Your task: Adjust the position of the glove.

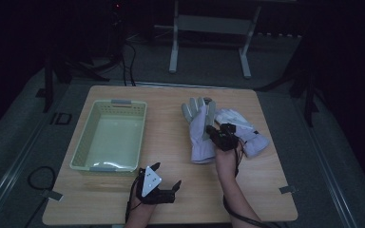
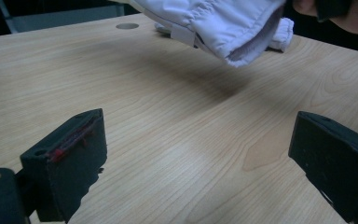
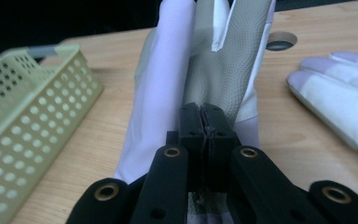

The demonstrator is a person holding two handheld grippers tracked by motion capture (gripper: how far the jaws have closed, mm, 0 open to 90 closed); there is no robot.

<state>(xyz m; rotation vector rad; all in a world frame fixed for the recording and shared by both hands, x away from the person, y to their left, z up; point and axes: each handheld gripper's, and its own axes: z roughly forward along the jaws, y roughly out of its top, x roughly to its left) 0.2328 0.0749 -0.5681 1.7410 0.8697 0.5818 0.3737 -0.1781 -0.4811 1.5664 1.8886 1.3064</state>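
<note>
A pale lavender work glove (image 1: pixel 198 128) with a grey textured palm lies in the middle of the wooden table (image 1: pixel 171 204). My right gripper (image 1: pixel 217 133) is shut on its fabric near the palm (image 3: pixel 214 70), the two black jaws pressed together at the pinch (image 3: pixel 204 126). In the left gripper view the cuff end of this glove (image 2: pixel 223 23) hangs a little above the wood with a shadow under it. A second matching glove (image 1: pixel 247 130) lies flat just to the right (image 3: pixel 340 98). My left gripper (image 1: pixel 167 174) stands open near the front edge, nothing between its jaws (image 2: pixel 205 154).
A pale green perforated basket (image 1: pixel 83 142) with nothing in it stands on the left half of the table (image 3: pixel 28 112). A round cable hole (image 3: pixel 279 42) sits in the tabletop behind the gloves. A metal stand (image 1: pixel 209 28) is on the floor beyond the table.
</note>
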